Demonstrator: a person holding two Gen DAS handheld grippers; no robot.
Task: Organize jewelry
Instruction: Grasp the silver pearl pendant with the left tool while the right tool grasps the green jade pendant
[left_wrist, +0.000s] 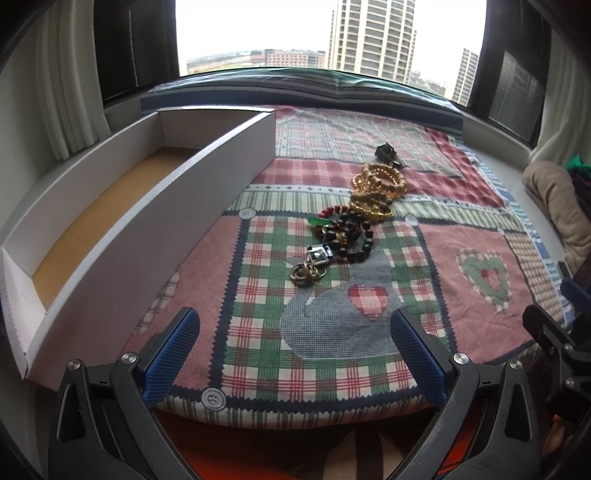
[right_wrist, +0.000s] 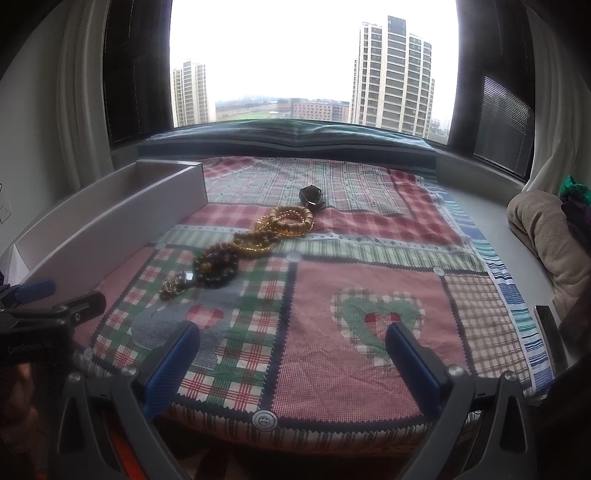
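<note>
Left gripper (left_wrist: 295, 325): its two blue fingers are wide apart and hold nothing. It sits low over the near edge of the patchwork quilt (left_wrist: 461, 258) and points at the window (left_wrist: 314, 33).

Right gripper (right_wrist: 293, 341): its fingers are wide apart too, with nothing between them. It sits low, level with the left one and just beside it, and points the same way.

Jewelry pile: it lies on the quilt in a line, ahead of both grippers and touching neither.

Gold rings (left_wrist: 306, 273): the nearest piece, straight ahead of the left gripper.

Dark bead bracelets (left_wrist: 351, 236): just behind the gold rings, touching them.

Gold and wood bead bracelets (left_wrist: 380, 184): farther on, stacked in a heap.

Small dark piece (left_wrist: 388, 153): the farthest one. It is too small to tell what it is.

White cardboard box (left_wrist: 147, 206): long and open on top, with a brown floor. It lies on the left of the left gripper.

Beige cloth (right_wrist: 543, 236): bunched up far off to the right of the right gripper.
</note>
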